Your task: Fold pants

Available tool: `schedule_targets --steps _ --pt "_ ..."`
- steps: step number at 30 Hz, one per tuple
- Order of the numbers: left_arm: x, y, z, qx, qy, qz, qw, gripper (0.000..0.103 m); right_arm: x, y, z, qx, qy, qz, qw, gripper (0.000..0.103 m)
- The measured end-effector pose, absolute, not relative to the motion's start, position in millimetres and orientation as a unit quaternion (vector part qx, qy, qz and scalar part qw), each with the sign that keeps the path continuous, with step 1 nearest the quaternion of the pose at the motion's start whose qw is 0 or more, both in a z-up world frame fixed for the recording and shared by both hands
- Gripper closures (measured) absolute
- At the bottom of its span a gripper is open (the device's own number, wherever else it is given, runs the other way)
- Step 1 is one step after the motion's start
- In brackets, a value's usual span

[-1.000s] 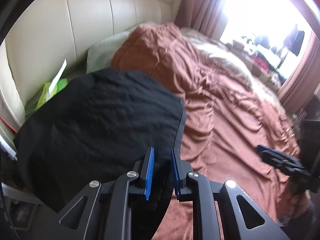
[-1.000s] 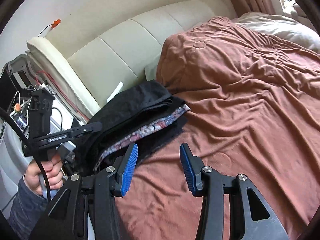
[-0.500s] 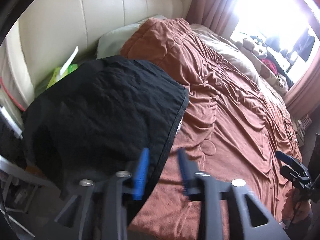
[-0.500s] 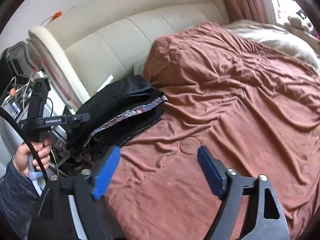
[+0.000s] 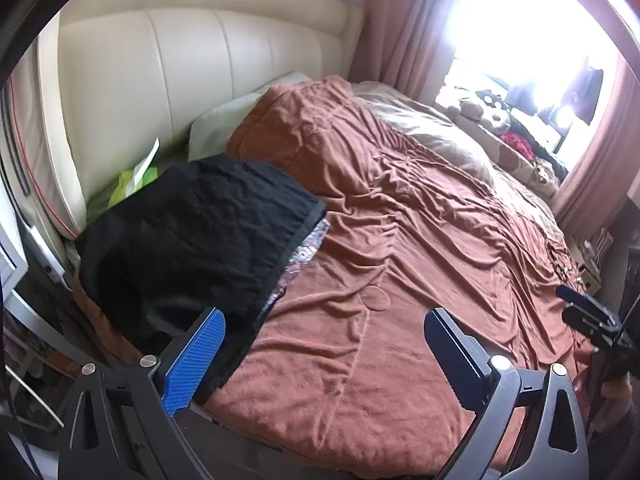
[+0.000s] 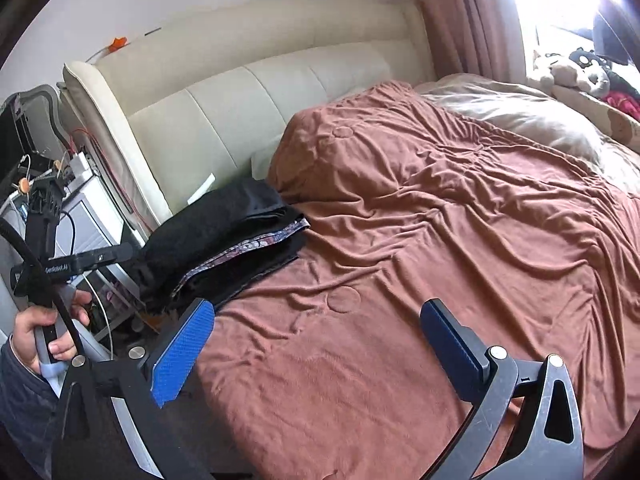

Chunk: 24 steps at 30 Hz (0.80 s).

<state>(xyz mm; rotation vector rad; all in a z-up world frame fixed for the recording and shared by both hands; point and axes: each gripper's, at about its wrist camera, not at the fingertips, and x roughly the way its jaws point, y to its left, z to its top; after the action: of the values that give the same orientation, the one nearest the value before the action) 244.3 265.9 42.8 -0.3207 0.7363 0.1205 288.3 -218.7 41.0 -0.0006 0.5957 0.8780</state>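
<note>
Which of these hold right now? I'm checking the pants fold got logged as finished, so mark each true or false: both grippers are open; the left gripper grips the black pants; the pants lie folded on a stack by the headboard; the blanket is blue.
1. Both the left gripper and the right gripper are open. True.
2. The left gripper grips the folded black pants. False: its jaws stand wide apart, holding nothing.
3. The pants lie folded on a stack beside the cream padded headboard. True.
4. The wrinkled blanket is blue. False: it is rust-brown.
</note>
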Motion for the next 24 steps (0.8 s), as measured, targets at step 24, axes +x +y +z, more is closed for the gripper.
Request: schedule_targets --steps 24 --pt "141.3 157.3 96.9 -0.09 0.303 0.032 0.948 0.0 178.4 -330.7 70.2 0.009 0.247 0.37 0.896 0.0"
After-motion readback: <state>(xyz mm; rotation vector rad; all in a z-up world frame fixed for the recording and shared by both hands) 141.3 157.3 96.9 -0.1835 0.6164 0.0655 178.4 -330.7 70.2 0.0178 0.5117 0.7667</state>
